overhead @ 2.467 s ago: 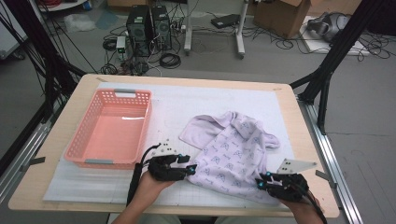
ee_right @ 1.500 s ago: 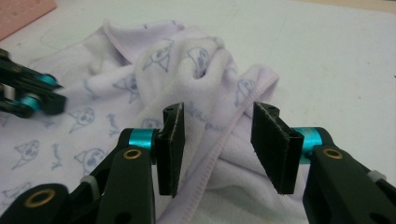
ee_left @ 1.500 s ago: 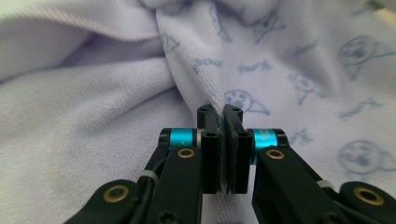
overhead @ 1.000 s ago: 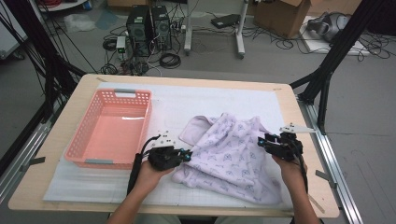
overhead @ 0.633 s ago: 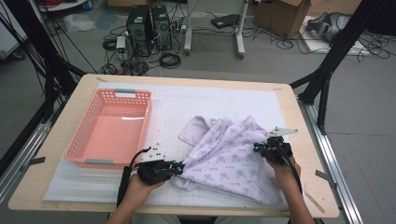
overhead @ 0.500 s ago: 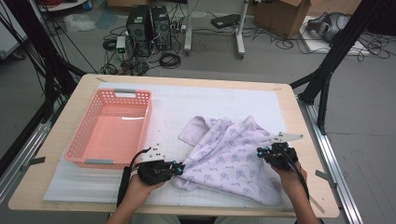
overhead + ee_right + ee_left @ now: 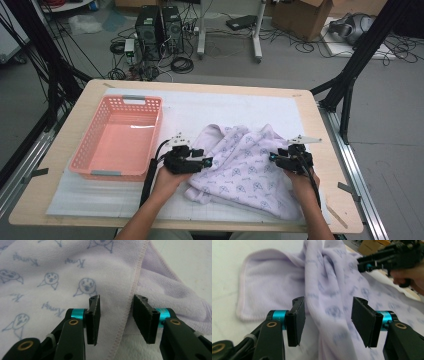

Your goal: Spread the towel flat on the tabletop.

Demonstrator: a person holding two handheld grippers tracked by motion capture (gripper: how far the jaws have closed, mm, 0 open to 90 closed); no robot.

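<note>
Lying crumpled on the white mat [image 7: 125,200], the lilac printed towel [image 7: 245,170] has its long axis running from about 11 o'clock to 5 o'clock in the high view: one plain rounded corner points up toward the far edge, the other end spreads toward the near right corner of the table. A thick fold stands up along its middle. The small print of faces and words is on the upper side, and the plain ribbed side shows at the turned corner.

The left gripper [image 7: 200,162] is at the 9 o'clock side of the towel, pointing toward 3 o'clock. Its jaws have just been opening; in the left gripper view they stand about half apart, with the raised fold [image 7: 329,312] between them but not pressed by the pads. The right gripper [image 7: 275,159] is over the 3 o'clock side, pointing toward 9 o'clock. Its jaws have also just been opening and now stand moderately apart. In the right gripper view the stitched hem [image 7: 125,315] runs between them, and the pads do not pinch it.

A pink plastic basket [image 7: 85,150] stands on the mat at 9 o'clock from the towel, just beside the left gripper. The mat covers a light wooden table [image 7: 320,125]. Behind it, on the grey floor, are computer towers [image 7: 160,25], many cables and a cardboard box [image 7: 300,15].
</note>
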